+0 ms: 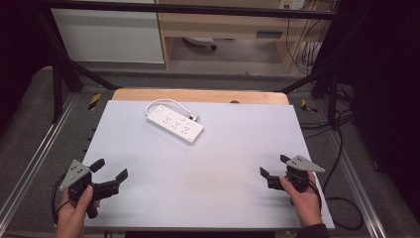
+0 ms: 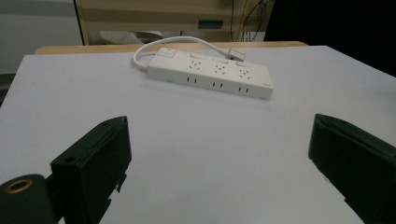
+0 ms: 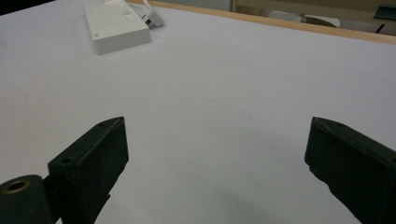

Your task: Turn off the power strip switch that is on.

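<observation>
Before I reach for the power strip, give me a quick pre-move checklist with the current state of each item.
1. Left gripper open, nothing between the jaws: ok.
2. Right gripper open, nothing between the jaws: ok.
3. Power strip lying flat on the table, apart from both grippers: ok.
4. Bare table between each gripper and the strip, nothing in the way: ok.
5. Strip's cord loops behind it and its plug rests beside the strip, not in a wall socket: ok.
6. Switch position on the strip: cannot tell, too small.
</observation>
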A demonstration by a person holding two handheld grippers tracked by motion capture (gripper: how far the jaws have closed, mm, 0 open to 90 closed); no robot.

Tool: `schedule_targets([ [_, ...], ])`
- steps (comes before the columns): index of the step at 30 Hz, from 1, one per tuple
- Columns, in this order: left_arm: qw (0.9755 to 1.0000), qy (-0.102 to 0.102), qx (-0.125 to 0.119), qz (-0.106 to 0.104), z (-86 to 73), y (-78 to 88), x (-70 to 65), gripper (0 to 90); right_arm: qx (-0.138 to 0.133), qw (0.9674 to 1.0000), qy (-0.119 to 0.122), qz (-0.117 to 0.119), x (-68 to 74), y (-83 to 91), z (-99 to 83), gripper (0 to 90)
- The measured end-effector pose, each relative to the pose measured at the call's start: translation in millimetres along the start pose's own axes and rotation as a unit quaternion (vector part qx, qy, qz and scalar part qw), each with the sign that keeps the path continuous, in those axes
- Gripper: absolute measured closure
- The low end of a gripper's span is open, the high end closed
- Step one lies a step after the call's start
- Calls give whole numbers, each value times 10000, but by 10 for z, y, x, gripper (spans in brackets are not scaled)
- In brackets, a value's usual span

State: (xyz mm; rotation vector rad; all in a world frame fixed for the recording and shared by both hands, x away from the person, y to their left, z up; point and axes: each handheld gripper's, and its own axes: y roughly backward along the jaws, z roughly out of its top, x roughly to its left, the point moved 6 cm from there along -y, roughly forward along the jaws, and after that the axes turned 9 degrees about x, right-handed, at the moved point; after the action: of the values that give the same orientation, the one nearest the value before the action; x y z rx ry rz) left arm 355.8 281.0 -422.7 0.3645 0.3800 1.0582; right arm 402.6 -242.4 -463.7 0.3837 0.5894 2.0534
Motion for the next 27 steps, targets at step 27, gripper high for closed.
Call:
schedule_targets([
  [27,9996,95,140,-224,-5,-41,-45,61,-81,9999,89,21,70,-6,43,49],
])
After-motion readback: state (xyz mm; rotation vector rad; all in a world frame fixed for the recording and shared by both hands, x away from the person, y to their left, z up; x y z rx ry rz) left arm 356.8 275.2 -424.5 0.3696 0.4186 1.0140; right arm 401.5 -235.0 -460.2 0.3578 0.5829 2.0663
